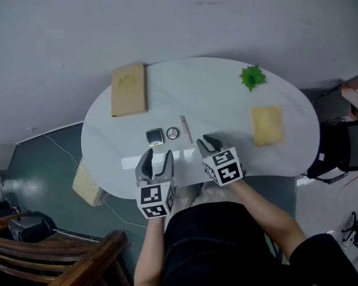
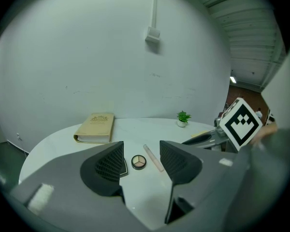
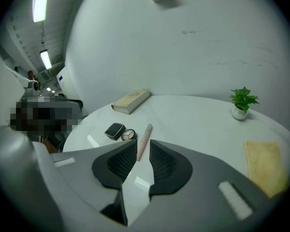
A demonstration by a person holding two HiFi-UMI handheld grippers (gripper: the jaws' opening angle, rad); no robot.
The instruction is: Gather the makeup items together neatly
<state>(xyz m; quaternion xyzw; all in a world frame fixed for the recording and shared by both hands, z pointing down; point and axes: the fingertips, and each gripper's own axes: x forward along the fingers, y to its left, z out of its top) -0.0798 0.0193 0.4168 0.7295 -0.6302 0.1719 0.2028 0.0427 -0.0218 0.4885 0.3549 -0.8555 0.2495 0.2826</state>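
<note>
Makeup gathered on the table (image 1: 227, 106), grippers held at its near edge

The compact (image 1: 155, 137), round palette (image 1: 173, 133) and pink stick (image 1: 185, 129) are laid side by side. The left gripper (image 1: 157, 159) is held empty with jaws well apart, the right gripper (image 1: 209, 142) empty with jaws narrowly apart. Only squaring the stick is judged outstanding. Both are angled forward and down.

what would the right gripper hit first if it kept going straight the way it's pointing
Probably the near end of the pink stick on the white table, which lies straight ahead of the right gripper, though depth is unclear.
</note>
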